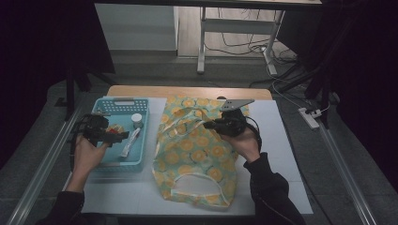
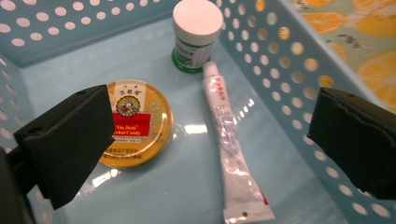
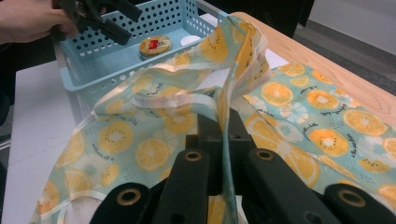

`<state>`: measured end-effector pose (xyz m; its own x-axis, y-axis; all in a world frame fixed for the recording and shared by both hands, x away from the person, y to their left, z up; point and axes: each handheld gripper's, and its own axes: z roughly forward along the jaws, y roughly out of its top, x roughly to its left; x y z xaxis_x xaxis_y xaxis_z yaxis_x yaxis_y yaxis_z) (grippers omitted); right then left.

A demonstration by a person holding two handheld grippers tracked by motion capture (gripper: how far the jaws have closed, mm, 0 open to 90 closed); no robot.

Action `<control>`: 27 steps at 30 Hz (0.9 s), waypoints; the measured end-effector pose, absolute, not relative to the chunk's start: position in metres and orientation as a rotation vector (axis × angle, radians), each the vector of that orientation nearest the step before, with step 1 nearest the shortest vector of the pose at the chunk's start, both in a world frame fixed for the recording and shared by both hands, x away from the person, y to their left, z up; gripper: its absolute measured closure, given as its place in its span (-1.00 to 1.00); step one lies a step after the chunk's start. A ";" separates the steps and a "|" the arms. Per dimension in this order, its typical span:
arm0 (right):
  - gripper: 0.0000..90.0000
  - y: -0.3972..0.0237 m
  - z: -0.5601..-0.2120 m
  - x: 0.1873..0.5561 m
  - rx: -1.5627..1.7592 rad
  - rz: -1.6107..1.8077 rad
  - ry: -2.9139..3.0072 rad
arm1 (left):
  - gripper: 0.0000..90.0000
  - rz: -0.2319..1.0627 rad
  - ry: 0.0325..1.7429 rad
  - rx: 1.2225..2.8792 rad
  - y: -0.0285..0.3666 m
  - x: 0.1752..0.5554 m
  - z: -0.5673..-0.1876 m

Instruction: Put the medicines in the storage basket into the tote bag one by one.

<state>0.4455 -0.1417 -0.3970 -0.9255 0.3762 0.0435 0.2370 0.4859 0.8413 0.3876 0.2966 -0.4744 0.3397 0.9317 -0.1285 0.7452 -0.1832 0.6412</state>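
At the left of the table stands a light blue perforated basket (image 1: 141, 123). The left gripper (image 1: 109, 134) hovers inside it, jaws spread wide with nothing between them. Below it, in the left gripper view, lie a round yellow candy tin (image 2: 142, 122), a white ointment tube (image 2: 231, 154) lying lengthwise beside it, and a small green jar with a white cap (image 2: 195, 33) standing upright at the far wall. All three items rest in the basket; none has been lifted.

To the right, touching the basket's side, lies a reusable bag (image 1: 197, 154) of thin, limp fabric, pale green printed with orange slices, with a cut-out handle at the near end. The right gripper (image 1: 212, 124) is closed tight on a raised fold (image 3: 233, 70) of the bag's edge, pulling it up off the table.

Judgement: the work appears to be packing the basket items into the bag. The bag is held ready; every transfer remains outstanding.
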 end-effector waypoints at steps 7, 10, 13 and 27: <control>0.99 -0.142 -0.397 0.445 0.534 1.417 2.578 | -1.00 0.368 1.500 1.983 0.304 0.402 -0.483; 0.99 -0.141 -0.397 0.445 0.531 1.416 2.580 | -1.00 0.395 1.502 1.986 0.308 0.406 -0.487; 0.99 -0.140 -0.398 0.445 0.530 1.409 2.586 | -1.00 0.398 1.512 1.994 0.310 0.412 -0.491; 0.99 -0.141 -0.398 0.445 0.523 1.409 2.586 | -1.00 0.375 1.592 2.049 0.315 0.437 -0.510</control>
